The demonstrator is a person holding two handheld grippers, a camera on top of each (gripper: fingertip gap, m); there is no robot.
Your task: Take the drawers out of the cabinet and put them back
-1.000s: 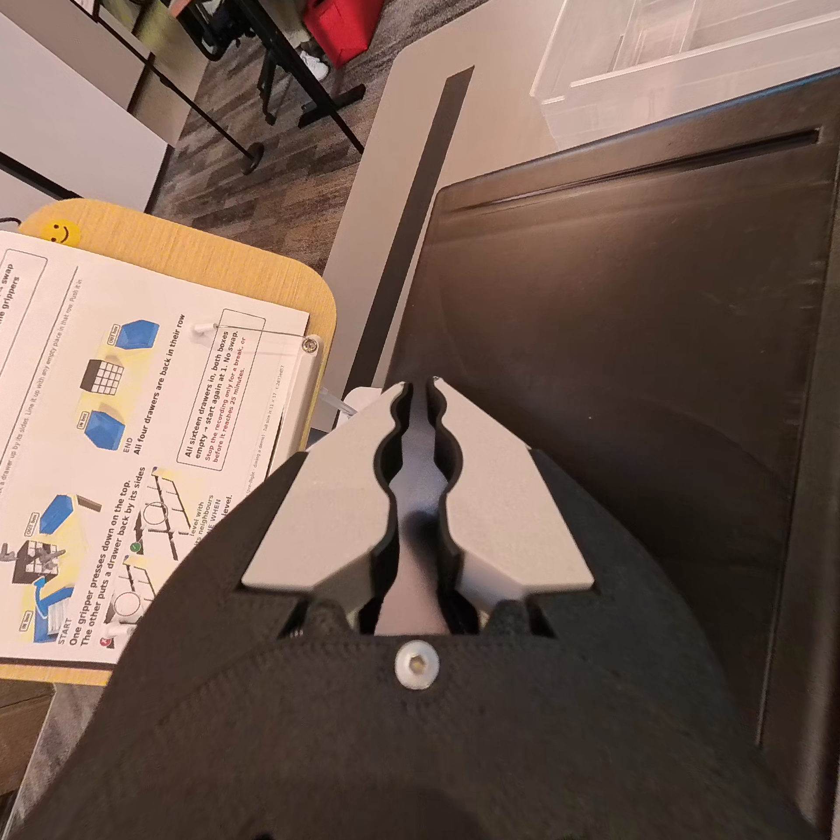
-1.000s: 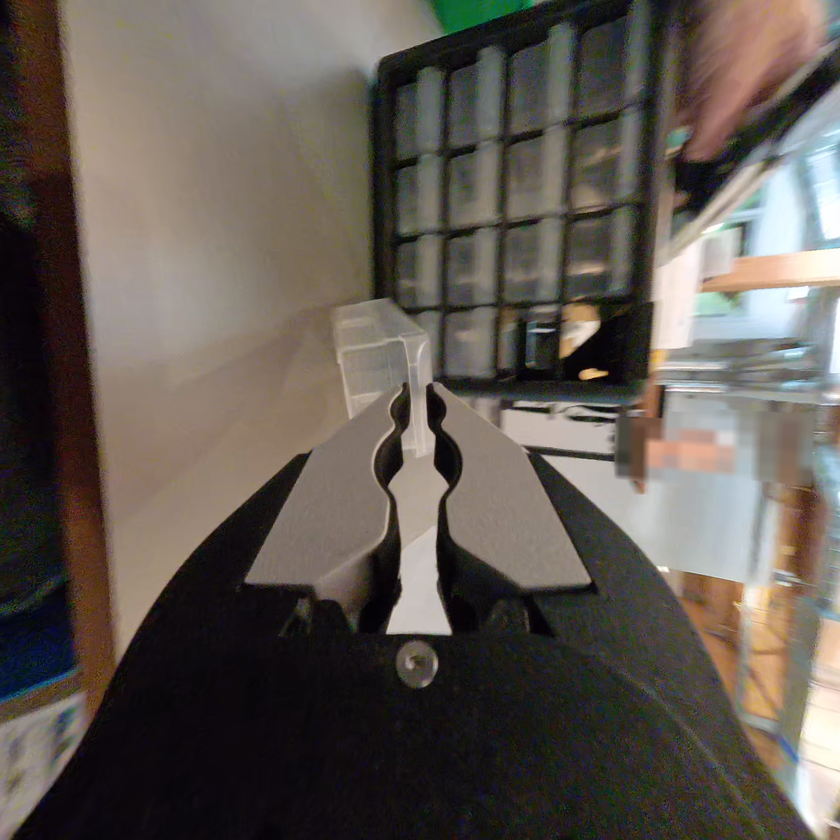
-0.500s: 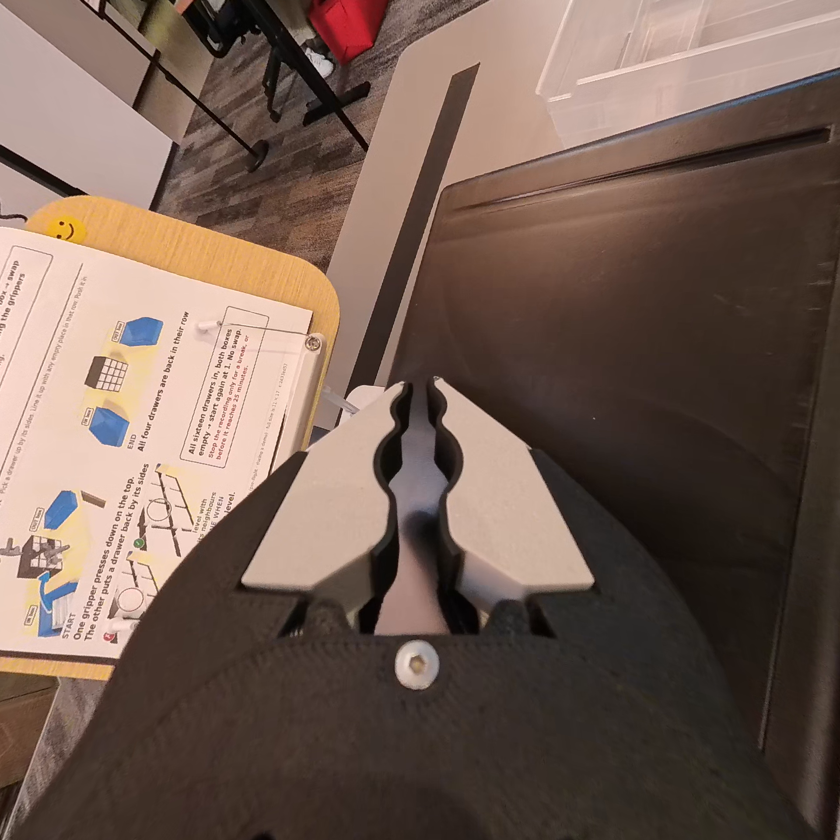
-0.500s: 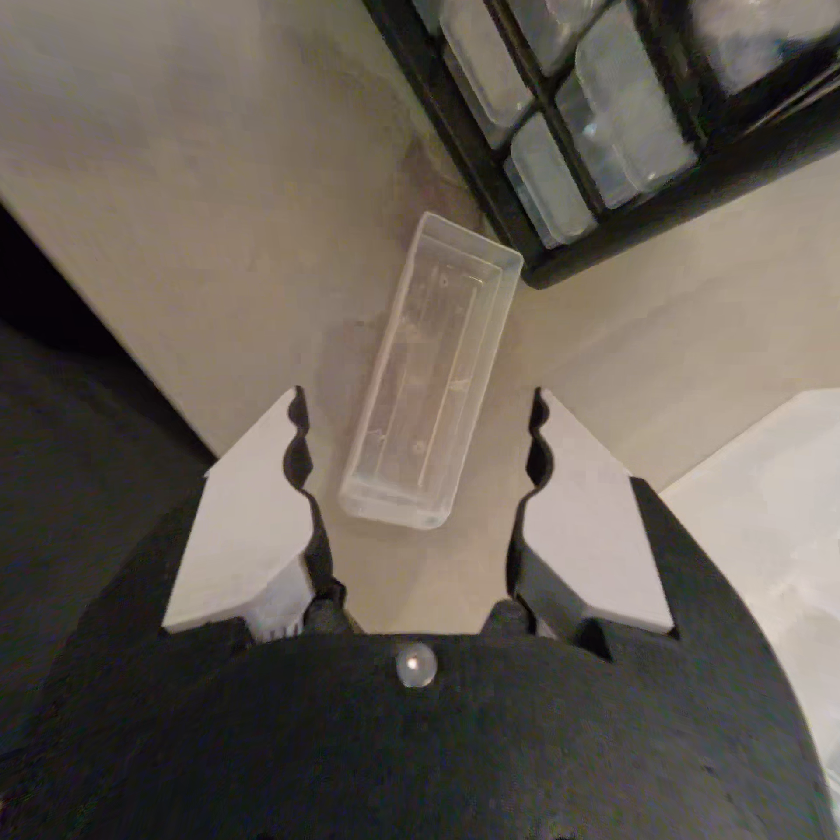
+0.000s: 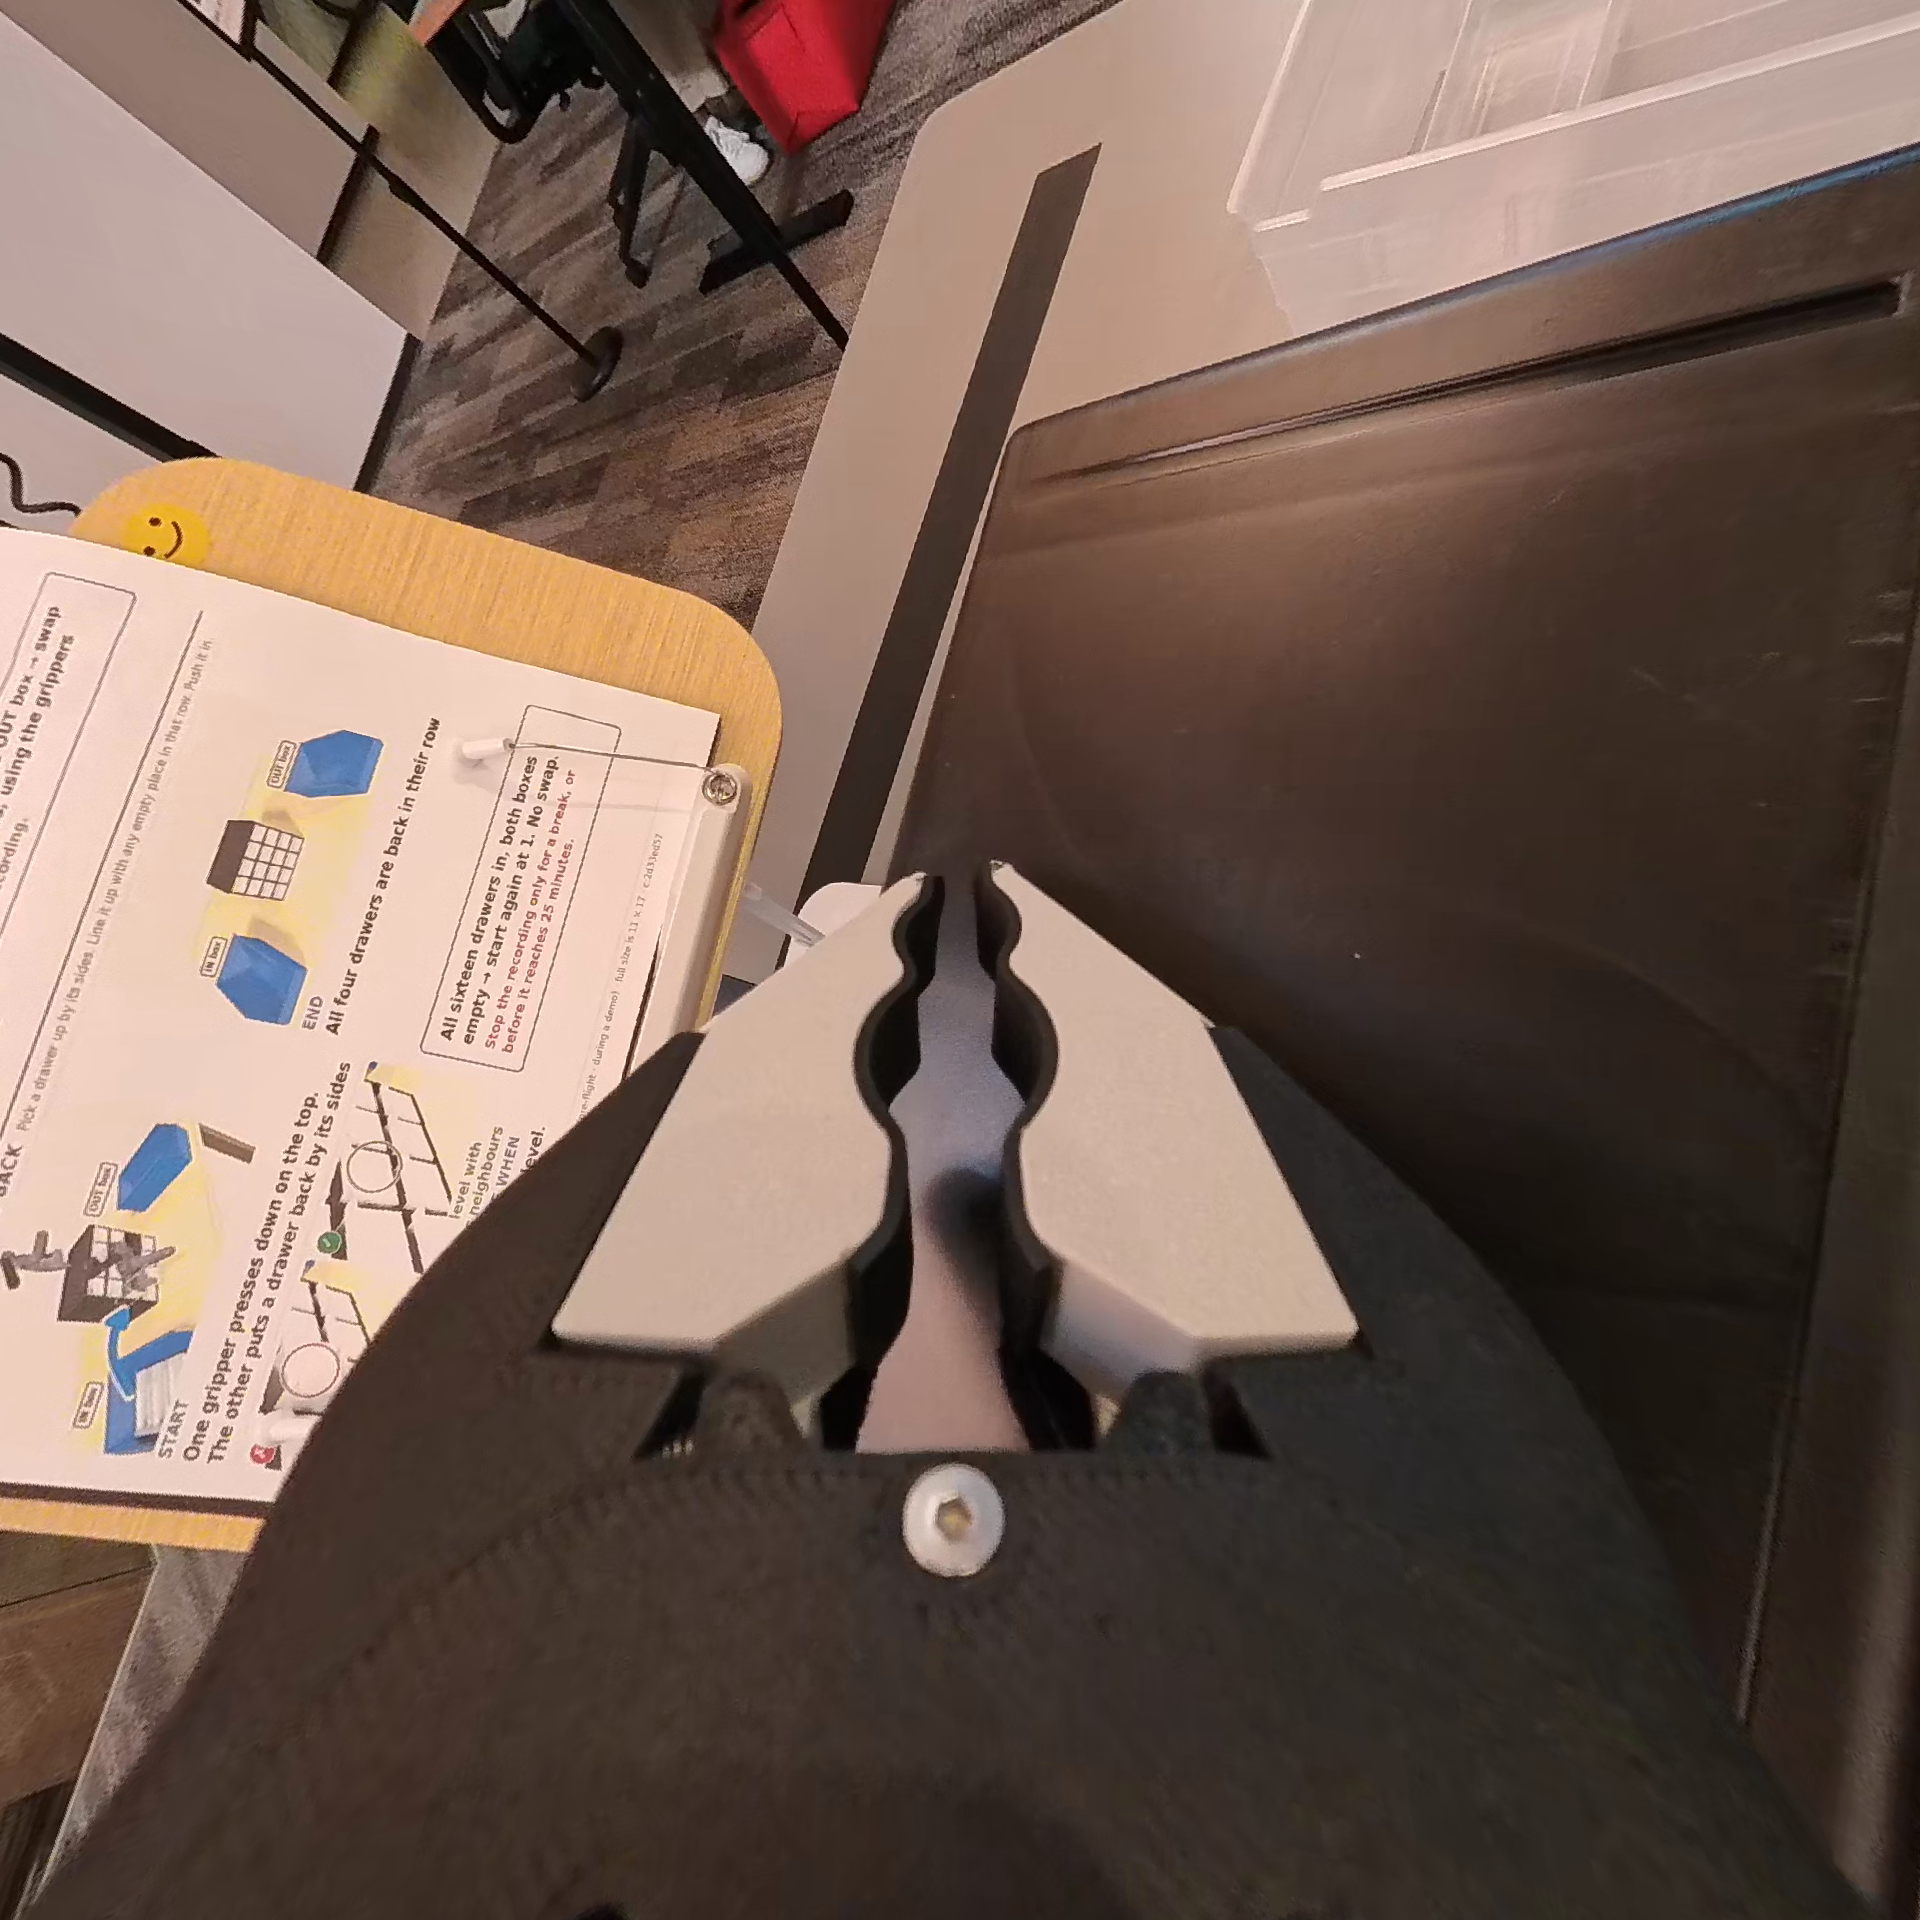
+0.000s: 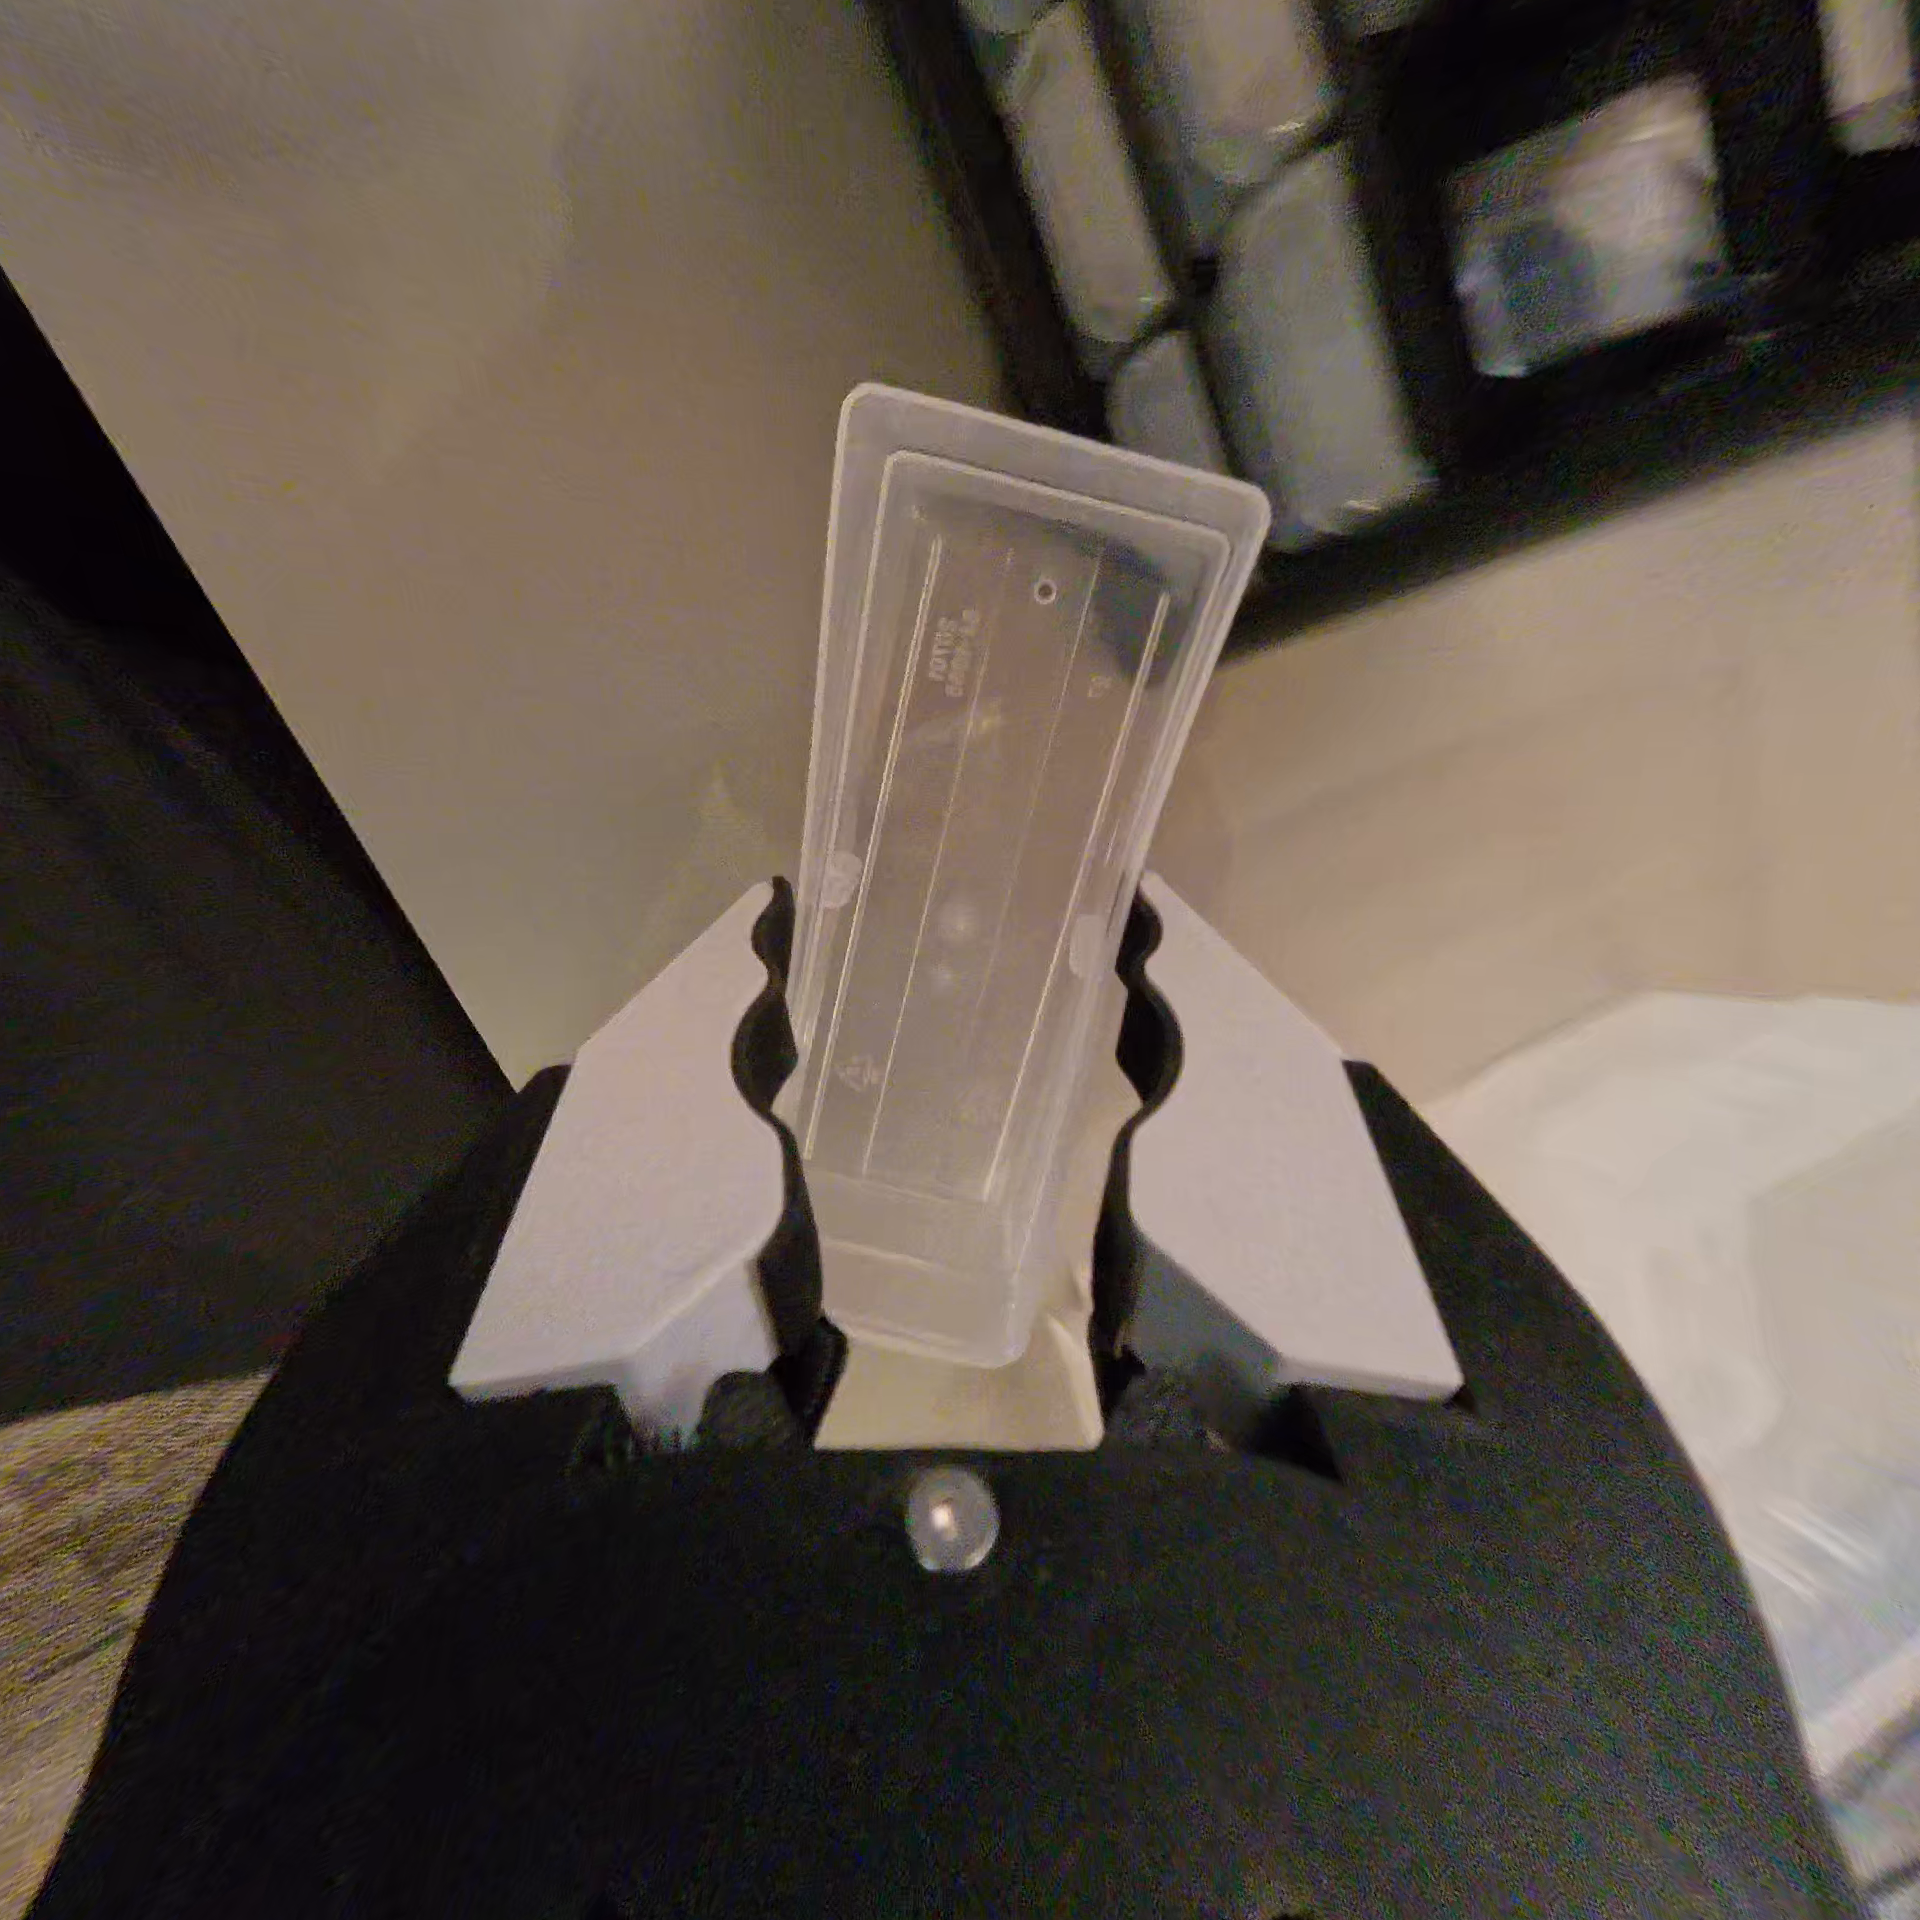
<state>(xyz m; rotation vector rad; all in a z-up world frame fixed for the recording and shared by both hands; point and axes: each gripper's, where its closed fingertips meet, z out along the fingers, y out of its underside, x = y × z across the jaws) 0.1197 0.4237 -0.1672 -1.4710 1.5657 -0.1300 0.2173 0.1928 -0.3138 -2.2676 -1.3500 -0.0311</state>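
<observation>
In the left wrist view my left gripper [image 5: 958, 878] is shut and empty, held against the flat black top of the cabinet [image 5: 1455, 831]. In the right wrist view my right gripper [image 6: 956, 904] is shut on a clear plastic drawer [image 6: 997, 790], with one finger on each long side. The drawer points away from me toward the cabinet's front [image 6: 1340, 312], a black grid with several clear drawers in it. The drawer is over the beige table [image 6: 468, 468]. I cannot tell whether it is lifted off the table.
A printed instruction sheet [image 5: 312, 935] lies on a wooden board [image 5: 468, 582] left of the cabinet. A clear bin [image 5: 1558, 125] stands beyond the cabinet. A pale translucent bin [image 6: 1714, 1299] sits to the right of my right gripper. A dark surface [image 6: 156, 883] lies to its left.
My right gripper let go of the drawer's handle and left the drawer lying on the table. It opened wide above it, then closed on its sides. The left gripper has barely moved.
</observation>
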